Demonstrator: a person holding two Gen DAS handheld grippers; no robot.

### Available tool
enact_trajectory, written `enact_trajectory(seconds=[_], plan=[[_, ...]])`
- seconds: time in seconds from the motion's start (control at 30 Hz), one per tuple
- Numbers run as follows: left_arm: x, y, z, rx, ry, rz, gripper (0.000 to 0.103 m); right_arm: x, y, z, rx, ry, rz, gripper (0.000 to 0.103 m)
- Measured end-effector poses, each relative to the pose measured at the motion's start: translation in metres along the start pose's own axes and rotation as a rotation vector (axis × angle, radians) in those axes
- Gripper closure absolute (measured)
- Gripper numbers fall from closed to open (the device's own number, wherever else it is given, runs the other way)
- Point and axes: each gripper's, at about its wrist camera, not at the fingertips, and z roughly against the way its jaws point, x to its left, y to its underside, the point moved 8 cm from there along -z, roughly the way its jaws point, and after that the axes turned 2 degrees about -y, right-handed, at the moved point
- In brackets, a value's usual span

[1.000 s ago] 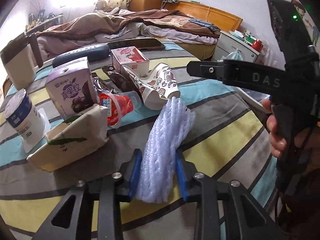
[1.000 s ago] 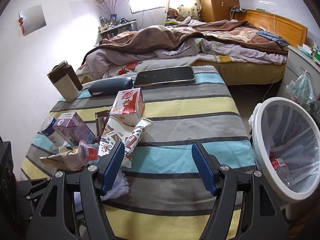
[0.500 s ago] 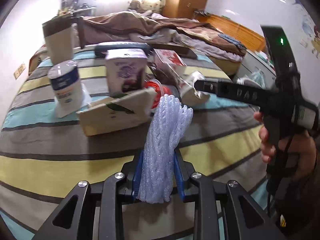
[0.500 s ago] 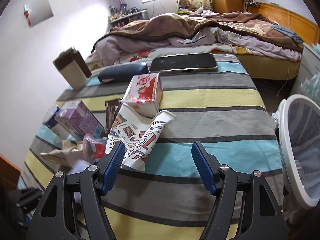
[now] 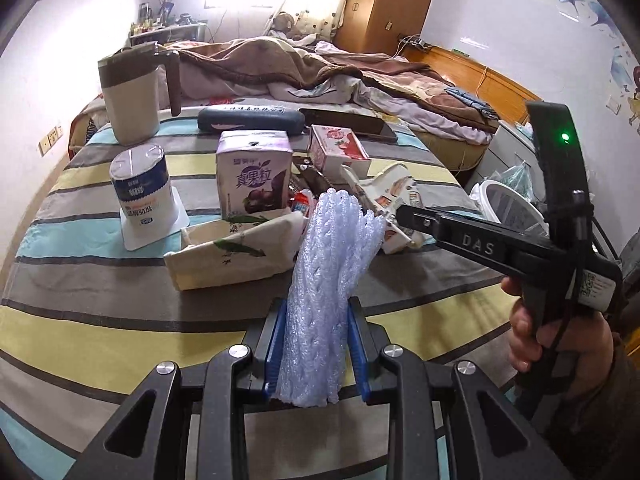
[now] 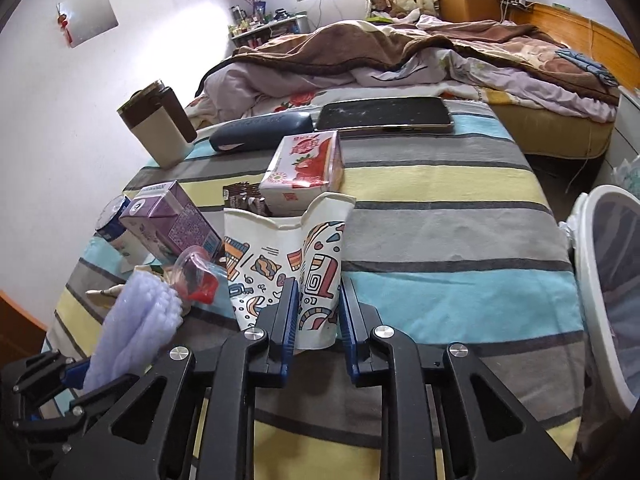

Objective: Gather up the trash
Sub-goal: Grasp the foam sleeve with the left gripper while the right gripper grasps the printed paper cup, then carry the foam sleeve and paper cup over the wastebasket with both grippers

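Left claw (image 5: 316, 350): blue pads pinching a roll of white foam netting (image 5: 328, 280), which stands upright between them, raised above the striped tabletop (image 5: 100, 332). The same roll shows at the lower left of the right wrist view (image 6: 136, 328).

Right claw (image 6: 318, 328): pads pressed against the lower end of a flattened patterned paper cup (image 6: 320, 272); a second flattened patterned cup (image 6: 260, 268) lies just beside it on the left. Whether the gripped cup is lifted or resting on the tabletop (image 6: 440, 248) cannot be told.

Remaining trash, clustered at the left-middle of the tabletop:
- purple juice carton (image 5: 254, 176), upright
- cream carton with leaf print (image 5: 232, 254), lying on its side in front of the purple one
- small clear cup with red contents (image 6: 196, 276), tipped over, near the foam roll
- red-and-white strawberry carton (image 6: 306, 168), lying flat behind the paper cups
- dark snack wrapper (image 6: 240, 196), partly hidden beside the strawberry carton
- blue-and-white yoghurt tub (image 5: 140, 196), standing on its peeled lid

Other items at the far edge of the tabletop: beige mug with brown lid (image 5: 134, 96), dark glasses case (image 6: 260, 132), phone (image 6: 386, 114) lying flat.

White bin with mesh liner (image 6: 600, 292): beside the right end of the tabletop. Unmade bed (image 6: 400, 52) beyond.
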Motion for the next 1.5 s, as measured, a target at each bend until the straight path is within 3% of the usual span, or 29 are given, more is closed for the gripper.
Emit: enact_trajectory(seconds=[0.53,0.77,1.03,1.5], plan=[[-0.049,-0.015,0.017,-0.059,0.010,-0.044,0.073,-0.040,0.003,0.055,-0.094,0.042,-0.041,0.082],[-0.097,-0.028,0.020,-0.096,0.011,-0.117,0.073,-0.077,0.003,0.088,-0.156,0.092,-0.085,0.082],[-0.157,-0.042,0.016,-0.126,0.076,-0.179,0.073,-0.121,0.004,0.124,-0.212,0.174,-0.116,0.081],[-0.265,-0.050,-0.027,-0.063,0.188,-0.270,0.073,-0.209,0.016,0.150,-0.207,0.334,-0.202,0.081]])
